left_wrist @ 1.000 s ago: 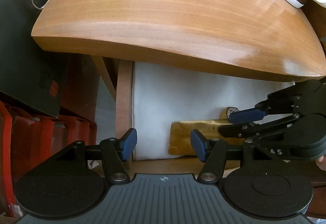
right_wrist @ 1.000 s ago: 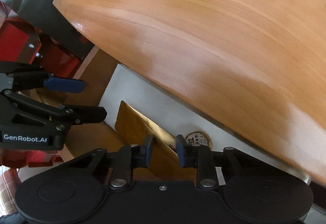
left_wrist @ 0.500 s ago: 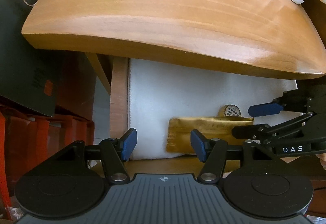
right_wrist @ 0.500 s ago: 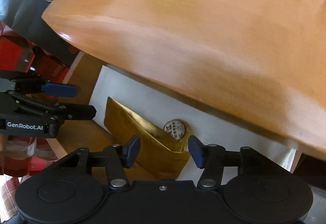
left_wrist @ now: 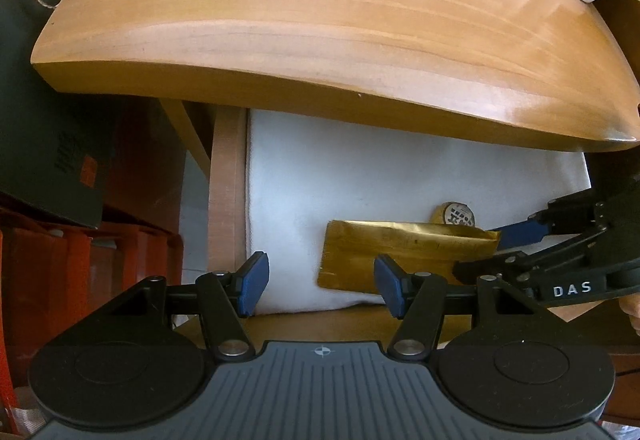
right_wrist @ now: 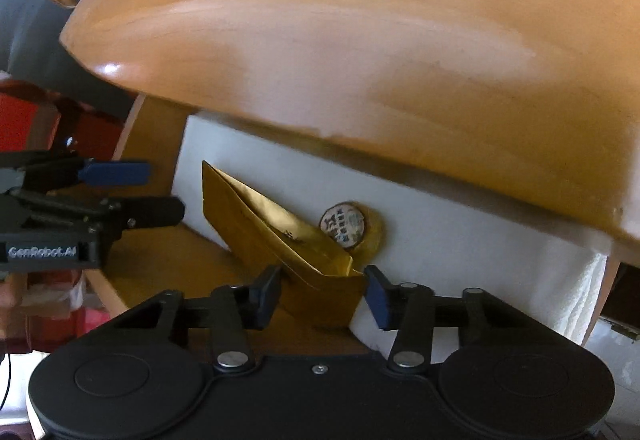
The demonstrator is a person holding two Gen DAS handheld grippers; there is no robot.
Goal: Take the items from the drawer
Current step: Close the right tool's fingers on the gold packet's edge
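The right tool [right_wrist: 323,290] had its jaws closing around the gold pouch's [right_wrist: 276,240] near end, pads not plainly pressing; the pouch lay in the white-lined drawer [right_wrist: 440,236], a round disc [right_wrist: 342,225] just beyond; the left tool [left_wrist: 320,282] hung apart, empty, beside it.
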